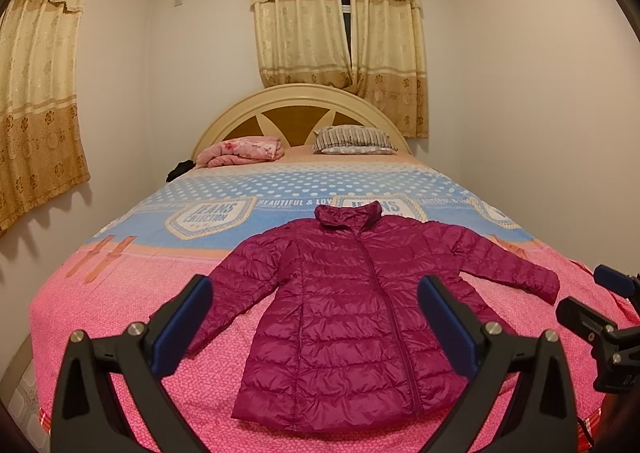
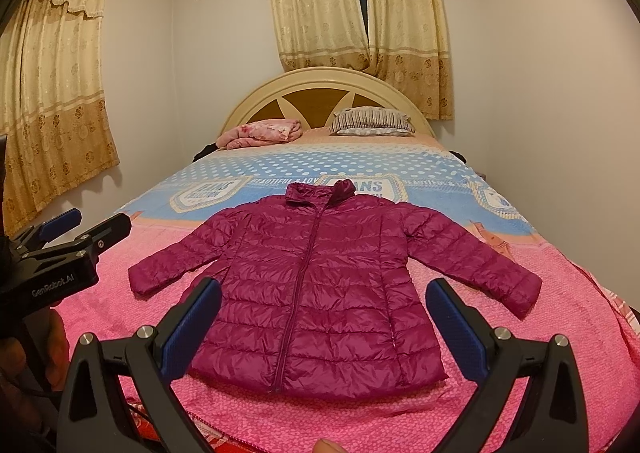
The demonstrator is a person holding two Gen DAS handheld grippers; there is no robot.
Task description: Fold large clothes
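A magenta quilted puffer jacket (image 1: pixel 352 309) lies flat and zipped on the bed, front up, collar toward the headboard, both sleeves spread outward. It also shows in the right wrist view (image 2: pixel 320 285). My left gripper (image 1: pixel 316 317) is open and empty, held above the jacket's hem near the foot of the bed. My right gripper (image 2: pixel 322 317) is open and empty, also above the hem. The right gripper shows at the right edge of the left wrist view (image 1: pixel 592 293), and the left gripper at the left edge of the right wrist view (image 2: pixel 88 221).
The bed (image 1: pixel 100 313) has a pink and blue cover. A folded pink blanket (image 1: pixel 244 151) and a striped pillow (image 1: pixel 352 139) lie by the rounded headboard (image 1: pixel 300 101). Walls stand close on both sides, with curtains (image 1: pixel 36 93) at left and behind.
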